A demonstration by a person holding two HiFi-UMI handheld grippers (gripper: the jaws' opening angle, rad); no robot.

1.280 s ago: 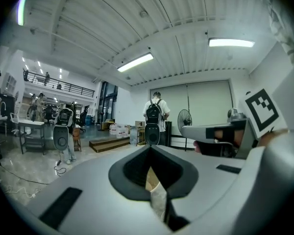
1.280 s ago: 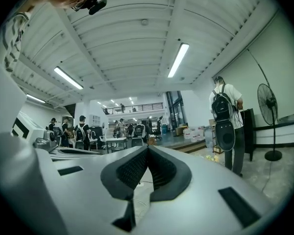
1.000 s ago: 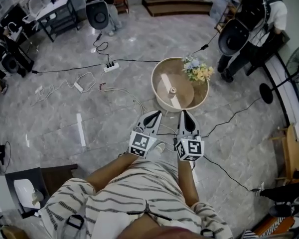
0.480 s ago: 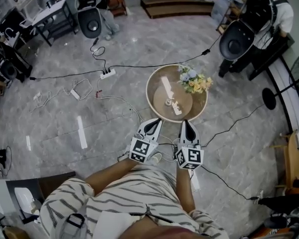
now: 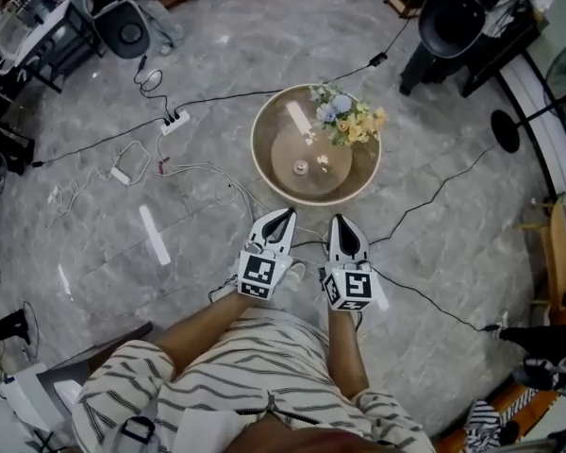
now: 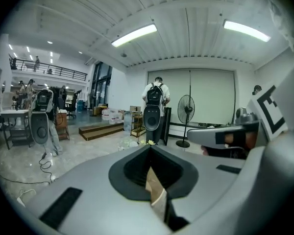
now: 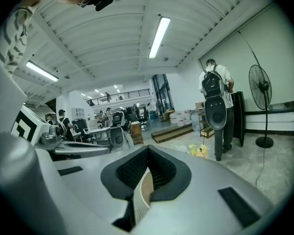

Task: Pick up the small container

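While the left gripper (image 5: 287, 213) and right gripper (image 5: 341, 221) were both clenched shut on nothing, they hung just short of the round table (image 5: 272, 132), where the small container (image 5: 301, 166) sat mid-table, near some flowers (image 5: 347, 121).

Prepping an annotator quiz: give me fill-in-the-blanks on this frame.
The table under the small container is ___ in shape. The left gripper and right gripper both have jaws ___. On the table's far side lies a bunch of ___.
Missing: round; shut; flowers.
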